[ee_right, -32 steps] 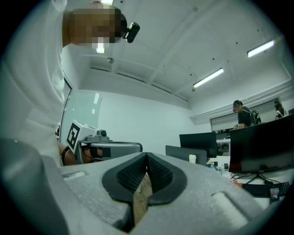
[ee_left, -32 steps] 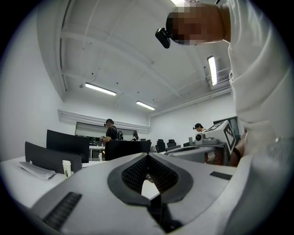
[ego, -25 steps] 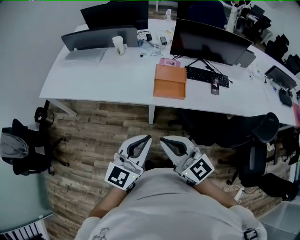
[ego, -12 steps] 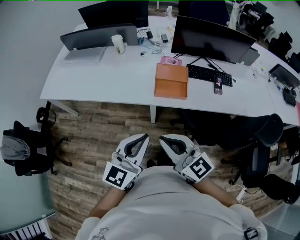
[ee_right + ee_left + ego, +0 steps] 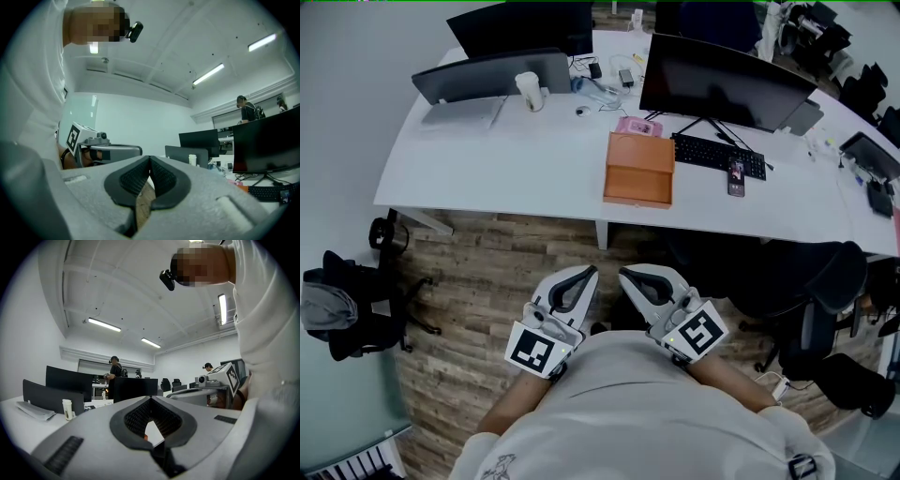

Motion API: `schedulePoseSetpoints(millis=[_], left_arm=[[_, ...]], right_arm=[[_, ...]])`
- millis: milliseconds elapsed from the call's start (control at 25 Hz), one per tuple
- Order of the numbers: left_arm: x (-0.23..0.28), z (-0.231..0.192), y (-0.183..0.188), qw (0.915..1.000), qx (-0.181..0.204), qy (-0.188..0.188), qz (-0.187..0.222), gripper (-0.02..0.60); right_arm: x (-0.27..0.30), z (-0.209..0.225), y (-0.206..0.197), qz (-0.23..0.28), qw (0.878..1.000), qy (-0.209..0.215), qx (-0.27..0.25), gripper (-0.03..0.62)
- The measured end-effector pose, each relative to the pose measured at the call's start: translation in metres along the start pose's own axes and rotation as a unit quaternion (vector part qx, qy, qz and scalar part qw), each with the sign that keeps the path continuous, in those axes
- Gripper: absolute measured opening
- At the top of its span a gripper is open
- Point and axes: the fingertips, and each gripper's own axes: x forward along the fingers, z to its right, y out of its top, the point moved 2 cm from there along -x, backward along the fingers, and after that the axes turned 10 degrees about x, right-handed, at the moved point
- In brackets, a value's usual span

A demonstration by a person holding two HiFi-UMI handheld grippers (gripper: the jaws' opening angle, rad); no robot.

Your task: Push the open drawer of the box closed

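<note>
Held close against the body, side by side, left gripper (image 5: 589,273) and right gripper (image 5: 624,275), both closed on nothing. Well apart beyond, on the white desk (image 5: 506,159), orange box (image 5: 640,155) with drawer (image 5: 637,190) pulled out. Untouched so far; approach and push both left to do.

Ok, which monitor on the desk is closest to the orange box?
The big dark monitor right of centre, with the keyboard in front; it stands just behind the box. The others are farther back or off left by the cup.
</note>
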Motion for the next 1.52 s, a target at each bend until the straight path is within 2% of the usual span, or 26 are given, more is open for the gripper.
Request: schedulePoseSetpoints(millis=[1520], left_arm=[[0.172,-0.058,-0.077,0.9963,-0.043,-0.029,-0.068,-0.002]], right_arm=[[0.025,0.199,-0.040,-0.065,0.994,-0.040,0.077,0.003]])
